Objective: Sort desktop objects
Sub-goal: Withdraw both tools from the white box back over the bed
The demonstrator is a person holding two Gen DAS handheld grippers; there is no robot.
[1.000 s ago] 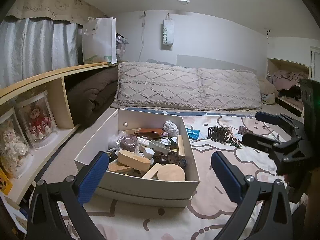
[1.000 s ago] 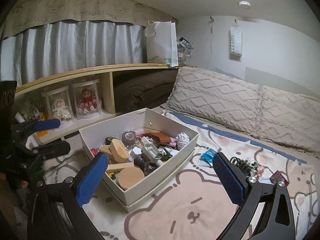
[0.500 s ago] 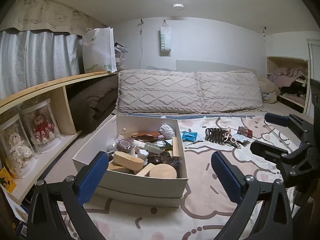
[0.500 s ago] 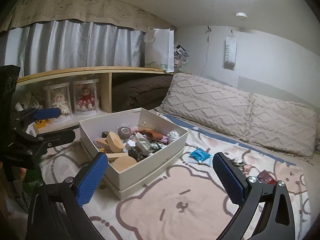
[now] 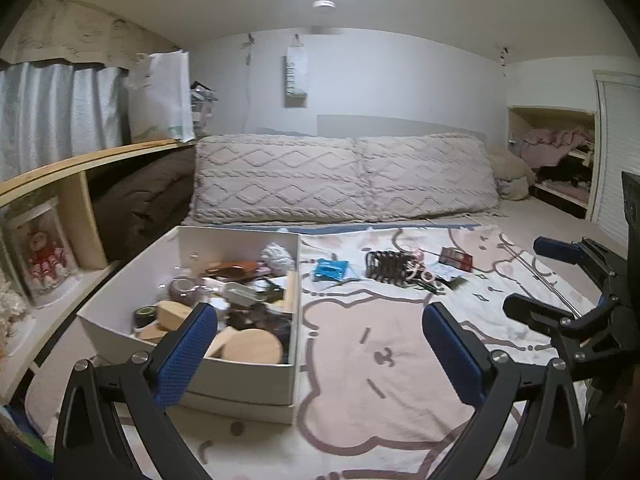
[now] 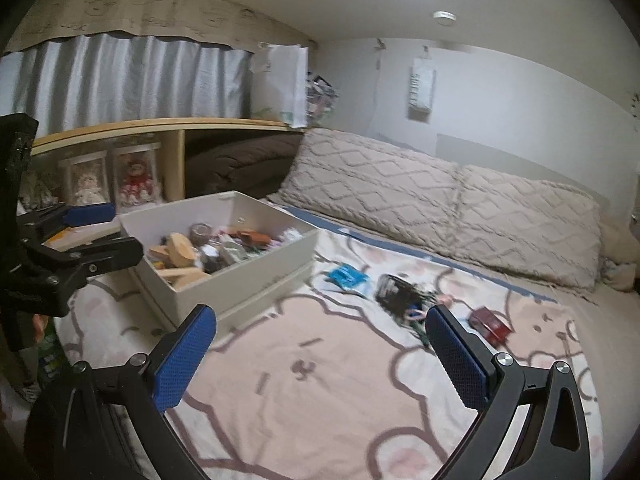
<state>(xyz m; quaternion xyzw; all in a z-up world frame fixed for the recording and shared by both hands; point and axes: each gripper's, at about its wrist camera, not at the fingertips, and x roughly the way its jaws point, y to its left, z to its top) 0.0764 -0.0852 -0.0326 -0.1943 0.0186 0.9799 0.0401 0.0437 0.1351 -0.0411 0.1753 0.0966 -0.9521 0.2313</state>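
Note:
A white box full of small wooden and mixed objects sits on the bed's cartoon-print blanket, also in the right wrist view. Loose items lie on the blanket beyond it: a blue packet, a black hair claw and a dark red box. My left gripper is open and empty, in front of the box's near right corner. My right gripper is open and empty over the blanket, short of the loose items.
Two knitted pillows lie along the back wall. A wooden shelf on the left holds a brown blanket and doll cases. A white paper bag stands on the shelf. Each gripper shows in the other's view.
Both grippers have drawn back and swung to the right, so the box sits further left and the loose items have come into the centre. Both stay open and empty.

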